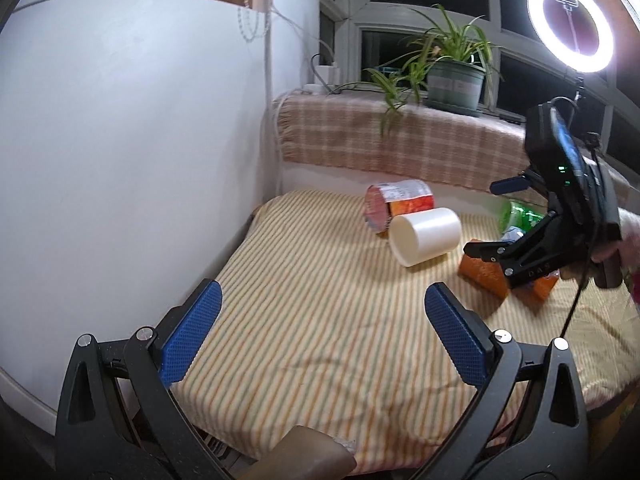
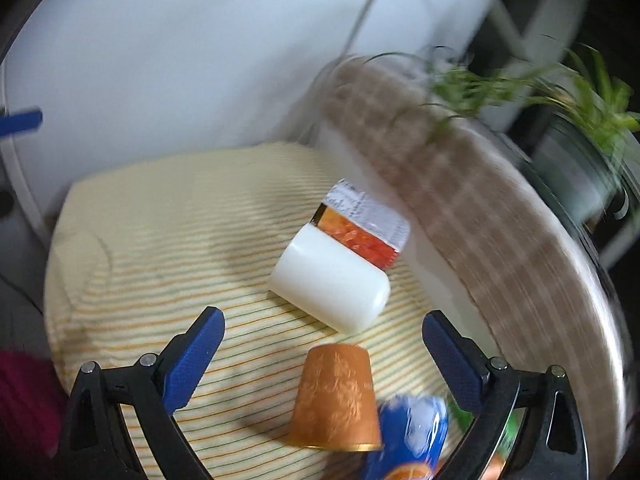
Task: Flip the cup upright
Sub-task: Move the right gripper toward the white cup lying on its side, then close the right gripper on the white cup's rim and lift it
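Note:
An orange-gold cup (image 2: 336, 396) stands upside down on the striped cloth (image 2: 160, 240), rim down, just ahead of my right gripper (image 2: 324, 344) and between its open blue fingers. The cup (image 1: 482, 276) also shows in the left wrist view, partly hidden behind the right gripper (image 1: 496, 220). A white cup (image 1: 425, 235) lies on its side mid-table, also in the right wrist view (image 2: 330, 280). My left gripper (image 1: 324, 312) is open and empty, low over the near part of the cloth.
A printed snack canister (image 1: 396, 204) lies on its side behind the white cup. A blue packet (image 2: 412, 436) and green packet (image 1: 516, 214) lie right of the orange cup. A wall (image 1: 120, 140) bounds the left. A checkered sill (image 1: 400, 144) holds a potted plant (image 1: 452, 80); a ring light (image 1: 570, 26) shines.

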